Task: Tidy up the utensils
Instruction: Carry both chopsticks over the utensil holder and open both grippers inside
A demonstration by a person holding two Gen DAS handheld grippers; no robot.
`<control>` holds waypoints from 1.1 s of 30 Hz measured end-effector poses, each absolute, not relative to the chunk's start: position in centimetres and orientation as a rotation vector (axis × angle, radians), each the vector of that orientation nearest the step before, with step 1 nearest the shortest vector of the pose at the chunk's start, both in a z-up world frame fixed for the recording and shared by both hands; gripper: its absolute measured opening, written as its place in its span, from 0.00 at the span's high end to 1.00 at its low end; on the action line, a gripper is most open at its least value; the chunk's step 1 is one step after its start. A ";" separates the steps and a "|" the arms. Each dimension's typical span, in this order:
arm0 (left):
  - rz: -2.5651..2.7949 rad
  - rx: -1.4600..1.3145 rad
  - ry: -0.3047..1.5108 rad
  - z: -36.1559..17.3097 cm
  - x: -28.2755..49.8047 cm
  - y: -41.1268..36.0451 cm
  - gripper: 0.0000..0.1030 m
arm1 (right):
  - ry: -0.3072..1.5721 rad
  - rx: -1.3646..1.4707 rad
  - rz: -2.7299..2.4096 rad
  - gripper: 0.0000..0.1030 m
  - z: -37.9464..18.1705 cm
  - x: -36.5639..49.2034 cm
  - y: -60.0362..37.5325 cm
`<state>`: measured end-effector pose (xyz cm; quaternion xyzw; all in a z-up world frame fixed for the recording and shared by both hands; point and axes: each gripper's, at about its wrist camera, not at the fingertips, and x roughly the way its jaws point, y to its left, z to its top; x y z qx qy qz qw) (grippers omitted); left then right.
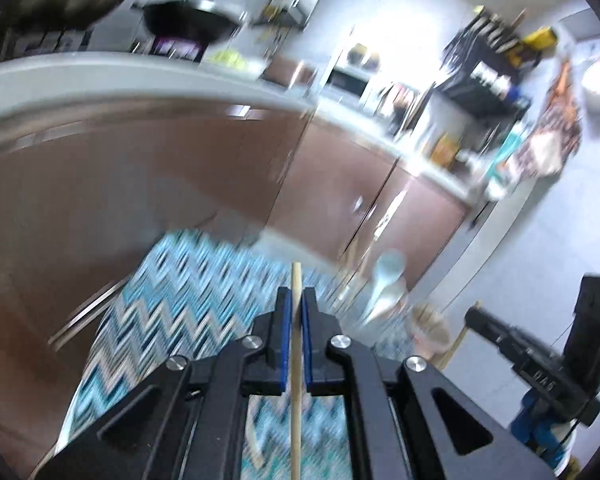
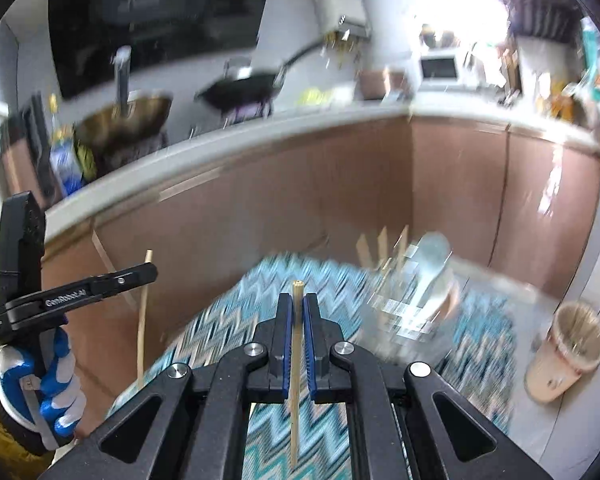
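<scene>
Two chopsticks are up off the table, one clamped in each hand-held tool. The left gripper [image 1: 297, 300] has its blue pads closed on a pale wooden chopstick [image 1: 296, 360], which runs lengthwise between the jaws and pokes out past the tips. The right gripper [image 2: 298, 304] pinches a second chopstick [image 2: 295, 380] the same way. Seen from the right wrist, the left tool sits off to the side in a gloved hand [image 2: 48, 384], its stick hanging down below the jaws.

Ahead and to the right, on the zigzag-patterned tablecloth [image 2: 228, 320], stands a clear holder [image 2: 412, 300], heavily blurred, with what looks like a pale blue spoon [image 2: 430, 260] and a few wooden sticks already upright in it. A beige bin [image 2: 564, 352] stands on the floor beyond the table edge.

Judging by this, sorting is partly done: some utensils are housed, and these two sticks likely go in next. Whether more lie on the cloth I cannot tell.
</scene>
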<state>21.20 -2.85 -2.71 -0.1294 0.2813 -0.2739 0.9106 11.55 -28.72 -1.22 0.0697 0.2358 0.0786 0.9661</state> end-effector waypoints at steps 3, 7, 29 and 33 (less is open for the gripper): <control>-0.607 -0.315 0.506 -0.2 22.9 -5.4 0.95 | 0.381 0.129 0.124 0.94 0.9 12.3 -30.5; -0.616 -0.366 0.397 2.5 25.9 -10.2 0.95 | 0.254 0.126 0.085 0.94 2.4 14.7 -32.4; -0.453 -0.378 0.315 -8.4 36.0 -21.9 0.87 | 0.230 0.058 0.002 0.91 -6.3 23.5 -35.9; -0.450 -0.377 0.303 -7.1 34.6 -20.0 0.72 | 0.225 0.063 -0.010 0.79 -5.6 22.6 -35.8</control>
